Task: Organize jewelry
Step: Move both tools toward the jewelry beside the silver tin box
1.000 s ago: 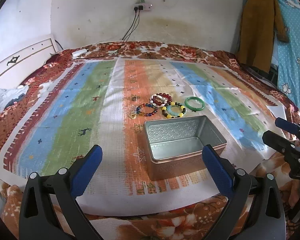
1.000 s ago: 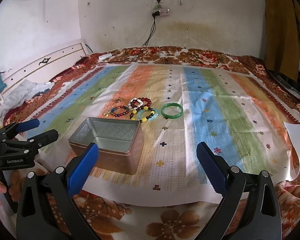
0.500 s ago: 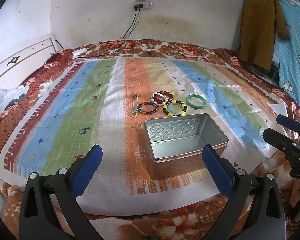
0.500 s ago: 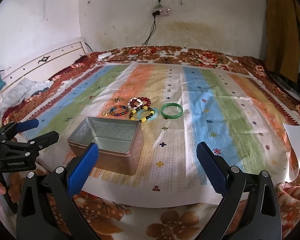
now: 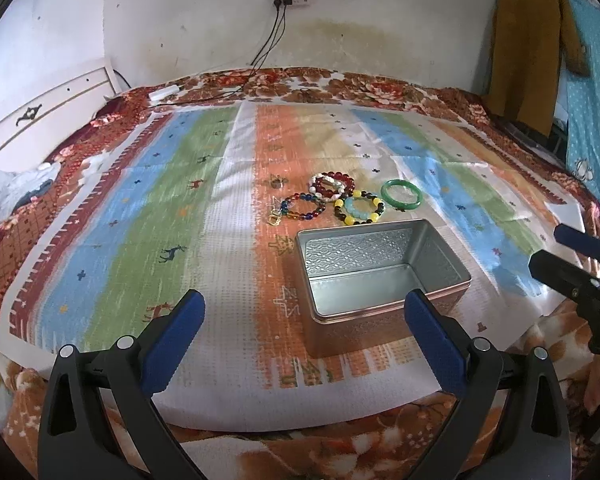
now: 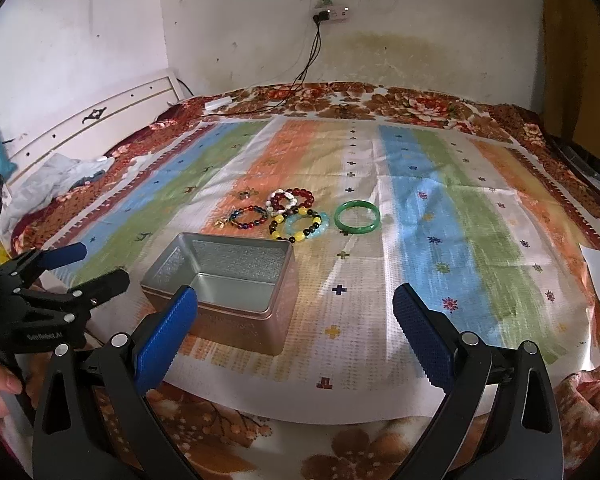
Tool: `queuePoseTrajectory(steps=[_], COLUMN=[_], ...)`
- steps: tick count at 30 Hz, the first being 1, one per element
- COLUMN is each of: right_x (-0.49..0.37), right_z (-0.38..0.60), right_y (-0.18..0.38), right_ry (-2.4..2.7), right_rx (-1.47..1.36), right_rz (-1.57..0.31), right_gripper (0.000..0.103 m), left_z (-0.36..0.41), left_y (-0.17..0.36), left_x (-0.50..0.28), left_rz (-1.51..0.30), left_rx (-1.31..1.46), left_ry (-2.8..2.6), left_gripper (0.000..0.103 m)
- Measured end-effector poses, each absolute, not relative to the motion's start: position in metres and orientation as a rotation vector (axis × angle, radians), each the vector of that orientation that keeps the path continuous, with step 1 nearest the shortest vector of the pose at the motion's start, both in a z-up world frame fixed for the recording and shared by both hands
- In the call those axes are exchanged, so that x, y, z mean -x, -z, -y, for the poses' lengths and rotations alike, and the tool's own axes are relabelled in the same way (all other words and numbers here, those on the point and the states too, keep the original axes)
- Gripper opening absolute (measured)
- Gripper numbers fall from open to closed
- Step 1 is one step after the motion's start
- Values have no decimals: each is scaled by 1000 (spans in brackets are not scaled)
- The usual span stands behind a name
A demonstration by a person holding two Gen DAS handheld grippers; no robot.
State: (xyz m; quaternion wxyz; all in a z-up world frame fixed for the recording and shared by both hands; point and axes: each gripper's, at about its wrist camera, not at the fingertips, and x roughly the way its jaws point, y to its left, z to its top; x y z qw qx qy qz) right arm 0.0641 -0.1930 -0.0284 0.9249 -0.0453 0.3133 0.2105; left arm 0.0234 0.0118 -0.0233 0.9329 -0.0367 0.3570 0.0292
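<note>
Both grippers hover over the bed, jaws spread wide and holding nothing.

The open tin sits on the striped mat, unfilled. Just behind it lie the bracelets in a cluster, with the green bangle at the cluster's right. Left gripper hangs in front of the tin; right gripper is front-right of it.

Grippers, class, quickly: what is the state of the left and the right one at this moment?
Left gripper: jaws open, holding nothing.
Right gripper: jaws open, holding nothing.
</note>
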Motion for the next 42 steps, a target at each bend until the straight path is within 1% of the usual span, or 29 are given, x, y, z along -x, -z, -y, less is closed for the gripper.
queuePoseTrajectory(steps=[15,28,42], right_x=[-89,-142,-184], right_z=[187,192,194], right_y=[24,22,19], right_ry=[-439,-408,-404], right_rx=[98,43,13], right_rz=[-657,-729,-780], right_gripper=[99,99,99], left_z=[-11,-32,-46], left_y=[26,31,37], left_x=[-64,-111,-147], left_rz=[-786,-849,-897], left_rx=[52,100,77], left_ry=[-80,-124,-133], left_gripper=[98,98,98])
